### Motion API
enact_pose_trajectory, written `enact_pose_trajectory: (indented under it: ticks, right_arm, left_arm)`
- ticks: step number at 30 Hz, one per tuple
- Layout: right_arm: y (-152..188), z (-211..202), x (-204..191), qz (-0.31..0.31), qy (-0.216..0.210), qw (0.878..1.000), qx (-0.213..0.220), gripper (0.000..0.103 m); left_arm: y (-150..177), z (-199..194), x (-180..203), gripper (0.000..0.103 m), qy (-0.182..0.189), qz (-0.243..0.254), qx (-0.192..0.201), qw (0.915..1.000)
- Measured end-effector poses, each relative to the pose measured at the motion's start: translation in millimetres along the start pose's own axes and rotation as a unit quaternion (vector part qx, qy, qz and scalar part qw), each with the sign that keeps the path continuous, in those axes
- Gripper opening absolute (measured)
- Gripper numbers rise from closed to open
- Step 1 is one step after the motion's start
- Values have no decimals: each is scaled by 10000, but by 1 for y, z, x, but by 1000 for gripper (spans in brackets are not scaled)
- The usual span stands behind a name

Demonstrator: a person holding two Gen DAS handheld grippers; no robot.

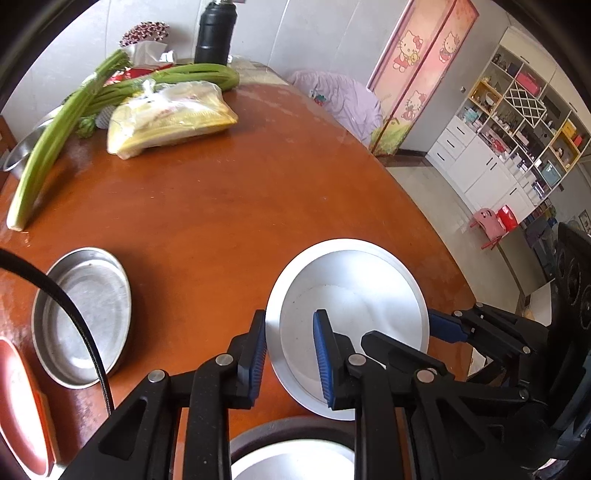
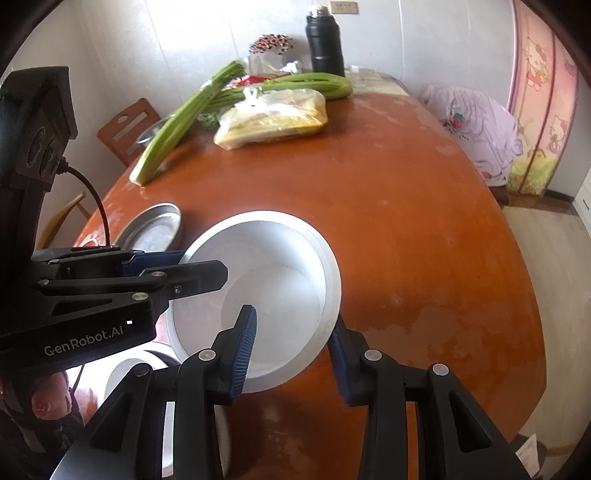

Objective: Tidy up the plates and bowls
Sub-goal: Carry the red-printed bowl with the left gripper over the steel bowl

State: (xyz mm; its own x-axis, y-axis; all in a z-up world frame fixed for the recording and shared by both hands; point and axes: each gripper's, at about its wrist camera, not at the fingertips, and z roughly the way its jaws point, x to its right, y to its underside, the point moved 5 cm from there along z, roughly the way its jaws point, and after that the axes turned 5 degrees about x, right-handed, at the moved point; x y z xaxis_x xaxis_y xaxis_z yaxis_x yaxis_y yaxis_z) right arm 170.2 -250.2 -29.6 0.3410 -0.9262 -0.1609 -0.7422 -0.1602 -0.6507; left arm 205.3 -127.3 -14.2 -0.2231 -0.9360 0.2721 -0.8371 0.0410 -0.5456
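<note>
Home dining area indicated. Round wooden table (image 1: pixel 258 192) seen bearing groceries: celery stalks (image 1: pixel 55 147), bagged yellow food (image 1: pixel 170 118), black thermos (image 1: pixel 215 33), tissue box (image 1: pixel 147 50). Metal dishes (image 1: pixel 83 315) laid on table. Wooden chair (image 2: pixel 129 127) placed beside table. Cartoon-cat sliding door (image 1: pixel 417 74) noted behind, lilac garment (image 1: pixel 340 99) draped near it. White wall shelving (image 1: pixel 517 122) filled with household odds; child's pink stool (image 1: pixel 485 223) set on pale floor.

Cut off by bottom edge: pale bowl (image 1: pixel 291 459) beneath the jaws. Far shelf contents (image 1: pixel 517 122) too small to identify.
</note>
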Motion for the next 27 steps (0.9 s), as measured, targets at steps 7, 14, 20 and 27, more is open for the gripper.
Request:
enact_pose_trajectory:
  ticks: [7,14,20,27]
  right_arm:
    - [0,-15,-27,-219,-82,9996,153,41]
    - [6,-28,-53,-388,-137,9989,241,41]
    - [15,-41,-72,-523,-173,9980,315,41]
    - [30,-51,-88,-618,-210,9973,329,41]
  left_arm:
    - [8,-26,-11,24,-102,-46,187,9998]
    - [22,-57,-21,24,-143,-104,384,9991]
    - [37,-76,-24,24,-163,-133,490,9986]
    - [58,-91,-26,24,-157,-180,540,9983]
